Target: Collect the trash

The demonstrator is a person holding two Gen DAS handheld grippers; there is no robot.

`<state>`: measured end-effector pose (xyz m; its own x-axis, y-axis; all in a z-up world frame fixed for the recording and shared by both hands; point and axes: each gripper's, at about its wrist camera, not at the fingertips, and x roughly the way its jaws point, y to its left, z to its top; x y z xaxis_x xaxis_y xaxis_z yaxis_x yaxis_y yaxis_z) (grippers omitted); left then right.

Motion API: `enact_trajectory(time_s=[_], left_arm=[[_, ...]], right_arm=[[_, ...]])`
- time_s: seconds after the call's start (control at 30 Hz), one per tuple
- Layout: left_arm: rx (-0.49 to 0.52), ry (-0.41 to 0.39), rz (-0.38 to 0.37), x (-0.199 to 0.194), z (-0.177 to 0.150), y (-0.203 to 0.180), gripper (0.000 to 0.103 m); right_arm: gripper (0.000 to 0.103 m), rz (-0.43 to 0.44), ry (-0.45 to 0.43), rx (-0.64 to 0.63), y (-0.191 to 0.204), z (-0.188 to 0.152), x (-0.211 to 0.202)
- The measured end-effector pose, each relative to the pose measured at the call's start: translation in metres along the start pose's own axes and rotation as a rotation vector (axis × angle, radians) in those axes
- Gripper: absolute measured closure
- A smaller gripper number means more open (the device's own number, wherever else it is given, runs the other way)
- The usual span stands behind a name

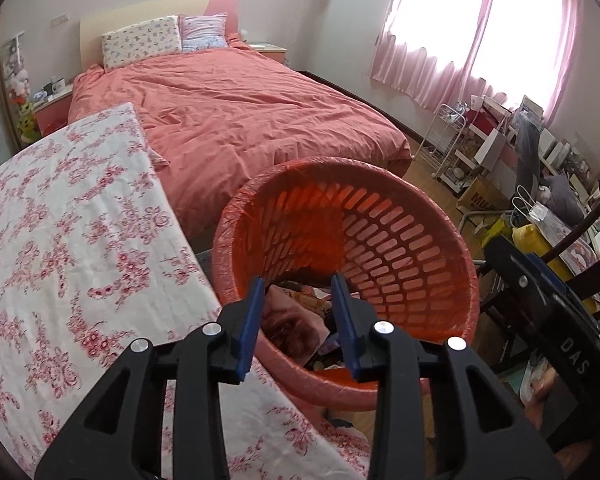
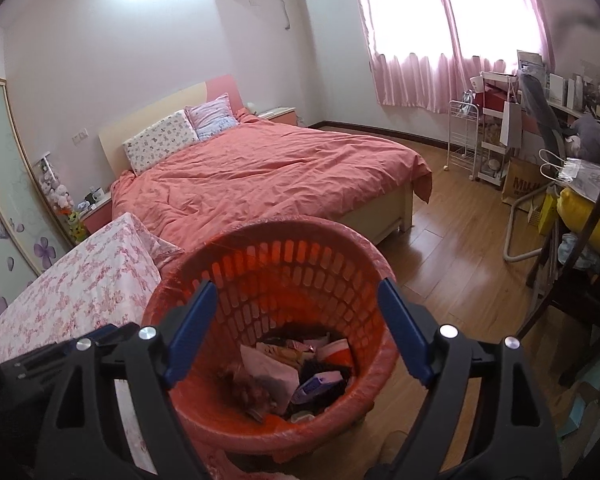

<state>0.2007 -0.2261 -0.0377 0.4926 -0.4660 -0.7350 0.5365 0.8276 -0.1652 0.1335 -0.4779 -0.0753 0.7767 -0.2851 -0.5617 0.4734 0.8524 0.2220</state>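
Left wrist view: the left gripper point(image 1: 300, 300) hovers over the near rim of an orange basket point(image 1: 400, 248), its blue-padded fingers point(image 1: 252, 320) narrowly parted with nothing between them. The basket is round, slotted plastic, lined with a thin reddish film bag folded over its rim. It stands just beside a worktop point(image 1: 60, 220) draped in floral cloth, whose edge runs toward the bed point(image 1: 240, 120). Right wrist view: the right gripper point(image 2: 296, 320) has its fingers point(image 2: 192, 332) spread wide and empty above the same basket point(image 2: 268, 264). Trash point(image 2: 296, 376) lies crumpled at the basket bottom, with single pieces hard to tell apart. Bare wooden floor point(image 2: 452, 264) lies open to the right, bounded by cluttered shelves point(image 2: 496, 140).
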Motion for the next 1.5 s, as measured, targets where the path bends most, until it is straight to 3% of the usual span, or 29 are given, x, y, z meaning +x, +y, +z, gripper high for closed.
enact_trajectory(time_s=[0.1,0.23,0.43,0.63,0.87,1.07,1.5], left_arm=[[-0.003,-0.017,0.012,-0.013,-0.005,0.007,0.068],[-0.011,-0.063,0.052,-0.041,-0.016,0.023,0.059],[-0.033,-0.149,0.166,-0.096,-0.048,0.056,0.049],[-0.062,-0.252,0.301,-0.15,-0.094,0.076,0.029],[-0.093,-0.33,0.383,-0.187,-0.125,0.08,0.007],[-0.127,-0.36,0.418,-0.204,-0.147,0.078,0.003],[-0.201,-0.361,0.462,-0.222,-0.18,0.077,0.003]], right_arm=[[0.021,-0.003,-0.007,-0.011,0.002,-0.003,-0.012],[0.018,0.005,-0.028,-0.042,0.009,-0.012,-0.036],[0.01,0.038,-0.046,-0.082,0.029,-0.031,-0.075],[0.004,0.032,-0.07,-0.176,0.055,-0.065,-0.116],[0.004,-0.008,-0.115,-0.251,0.074,-0.093,-0.154],[0.004,-0.051,-0.177,-0.275,0.084,-0.108,-0.186],[0.004,-0.098,-0.173,-0.293,0.097,-0.135,-0.213]])
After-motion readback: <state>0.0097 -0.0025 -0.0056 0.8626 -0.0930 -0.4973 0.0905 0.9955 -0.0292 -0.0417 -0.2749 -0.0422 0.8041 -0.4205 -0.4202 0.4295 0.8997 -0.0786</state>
